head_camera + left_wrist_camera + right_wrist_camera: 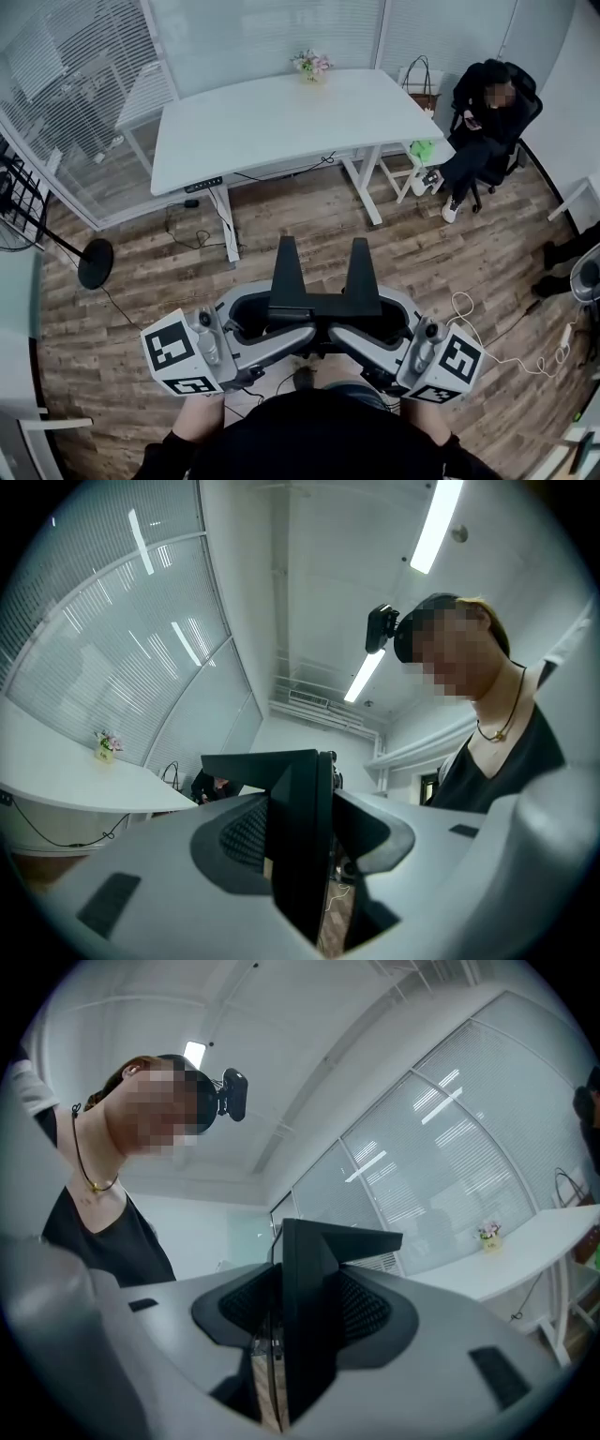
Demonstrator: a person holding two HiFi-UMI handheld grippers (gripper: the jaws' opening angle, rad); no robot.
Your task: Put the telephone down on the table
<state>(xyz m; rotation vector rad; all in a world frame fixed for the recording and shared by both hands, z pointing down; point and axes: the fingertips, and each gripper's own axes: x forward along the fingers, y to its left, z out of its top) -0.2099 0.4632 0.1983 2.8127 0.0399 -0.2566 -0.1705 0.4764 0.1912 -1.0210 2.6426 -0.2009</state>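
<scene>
Resting by the person's [319, 431] waist, left grey plastic gripper [302, 307] and right grey plastic gripper [345, 307] meet tip-to-tip, jaws closed, empty, seemingly idle. White rectangular table [281, 122] at twelve o'clock; no telephone visible.

Bench: a white rectangular bench [262, 127] stands across the far middle of the brown plank floor [422, 244], in front of the glass walls.
Flowers: a small potted bunch of flowers [310, 64] sits on the bench's far edge, right of its middle.
Bag: a brown handled bag [422, 86] is just beyond the bench's right end.
Seated person: a person in dark clothes [478, 127] sits right of the bench, beside the bag.
Stand: a black round-based stand [95, 263] is on the floor, left of the bench and nearer.
Cable: a white cable [487, 352] lies on the floor at near right.
Grippers: the left gripper [286, 246] and right gripper [361, 246] are side by side, near the wearer, well apart from the bench and pointing towards it.
</scene>
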